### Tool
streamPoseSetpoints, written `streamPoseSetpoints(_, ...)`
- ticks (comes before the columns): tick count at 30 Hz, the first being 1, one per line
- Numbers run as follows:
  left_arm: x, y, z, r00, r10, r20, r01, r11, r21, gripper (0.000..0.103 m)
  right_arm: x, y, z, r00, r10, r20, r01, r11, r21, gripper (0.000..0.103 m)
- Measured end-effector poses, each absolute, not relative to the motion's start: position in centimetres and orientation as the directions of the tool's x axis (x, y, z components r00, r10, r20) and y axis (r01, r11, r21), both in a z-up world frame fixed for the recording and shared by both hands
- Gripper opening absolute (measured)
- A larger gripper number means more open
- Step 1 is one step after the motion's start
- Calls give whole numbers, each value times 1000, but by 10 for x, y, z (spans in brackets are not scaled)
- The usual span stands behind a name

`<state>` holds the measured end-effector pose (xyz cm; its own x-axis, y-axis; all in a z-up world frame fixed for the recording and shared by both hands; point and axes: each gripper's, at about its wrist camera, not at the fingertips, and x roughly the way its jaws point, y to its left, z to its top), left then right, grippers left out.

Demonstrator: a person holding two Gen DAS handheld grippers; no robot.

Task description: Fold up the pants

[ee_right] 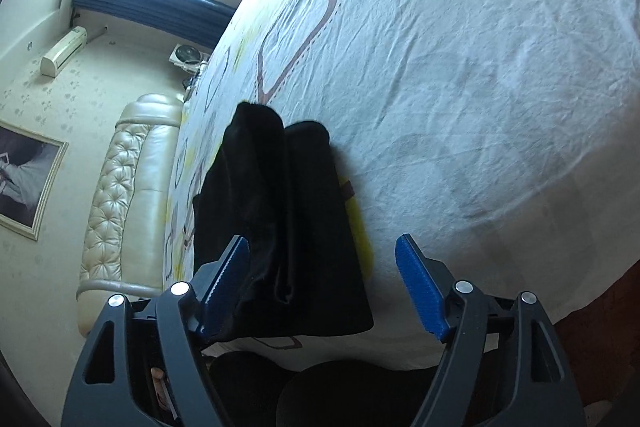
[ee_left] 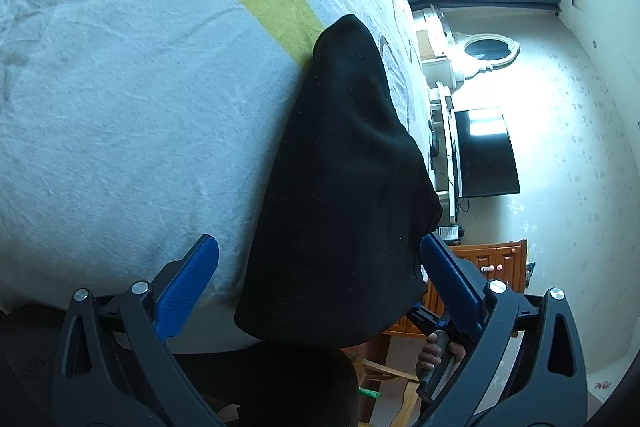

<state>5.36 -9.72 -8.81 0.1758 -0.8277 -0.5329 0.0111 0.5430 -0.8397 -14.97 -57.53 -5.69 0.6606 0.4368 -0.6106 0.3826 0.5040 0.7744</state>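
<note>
- The black pants (ee_left: 340, 187) lie on the bed (ee_left: 120, 87), over its patterned white sheet, close to the near edge where the person stands.
- Their long axis runs away from both cameras: a broad end sits by the fingers and the cloth narrows toward the far end; in the right wrist view two leg tubes lie side by side, already doubled lengthwise, I judge.
- The left gripper (ee_left: 320, 279) has its fingers (ee_left: 188, 287) spread wide; the pants' near end sits between them, nearer the right-hand pad, with bare sheet between the cloth and the left-hand pad. Nothing is clamped.
- The right gripper (ee_right: 324, 287) also stands open, holding nothing. Its left-hand pad (ee_right: 224, 287) sits at the pants' (ee_right: 280, 227) near corner, possibly brushing the cloth; its right-hand pad hangs over bare sheet, well clear.
- Both grippers are at the same near end, so neither is clearly closer; the far end is equally distant from each.
- Judgement: the next fold runs along that axis, so each gripper needs a corner of one end to carry it over the other.
</note>
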Motion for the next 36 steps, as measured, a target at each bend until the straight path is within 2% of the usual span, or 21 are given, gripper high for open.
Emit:
streamPoseSetpoints(4,53,-104,-94,160,-819,-551,35,563,-826,101,-139,-554,-75,612,522,-595,377,468,799,75)
streamPoseSetpoints(7,54,-108,-92,159,-817,-554,50,567,-822,101,-139,-546,-85,618,529,-582,376,451,810,74)
streamPoseSetpoints(8,54,-109,-91,154,-824,-545,55,558,-828,101,-140,-544,-82,613,520,-595,365,481,797,70)
streamPoseSetpoints(9,54,-111,-91,141,-836,-531,60,542,-838,101,-139,-542,-79,602,511,-613,353,518,779,55)
streamPoseSetpoints(10,53,-112,-92,125,-848,-515,61,525,-849,101,-139,-541,-76,592,505,-627,347,542,765,53)
streamPoseSetpoints(13,51,-118,-93,92,-855,-510,75,516,-853,100,-141,-543,-79,598,520,-610,342,523,781,49)
streamPoseSetpoints(18,50,-119,-93,82,-865,-496,104,502,-859,100,-144,-549,-87,613,543,-574,332,482,811,48)
streamPoseSetpoints(19,50,-119,-93,87,-858,-507,105,514,-851,92,-145,-549,-88,614,546,-569,329,478,814,48)
streamPoseSetpoints(20,50,-117,-92,98,-834,-544,112,552,-826,71,-144,-549,-87,615,551,-564,326,474,818,48)
streamPoseSetpoints(21,49,-119,-93,102,-794,-599,132,607,-783,60,-144,-549,-88,617,555,-558,321,470,822,49)
streamPoseSetpoints(22,48,-118,-94,107,-787,-608,150,617,-772,56,-144,-550,-89,620,557,-553,318,465,826,49)
streamPoseSetpoints(29,42,-121,-86,150,-763,-629,202,646,-736,40,-146,-552,-92,630,557,-541,314,455,833,50)
streamPoseSetpoints(36,35,-128,-71,200,-698,-688,251,715,-652,35,-147,-551,-89,633,533,-561,302,498,813,50)
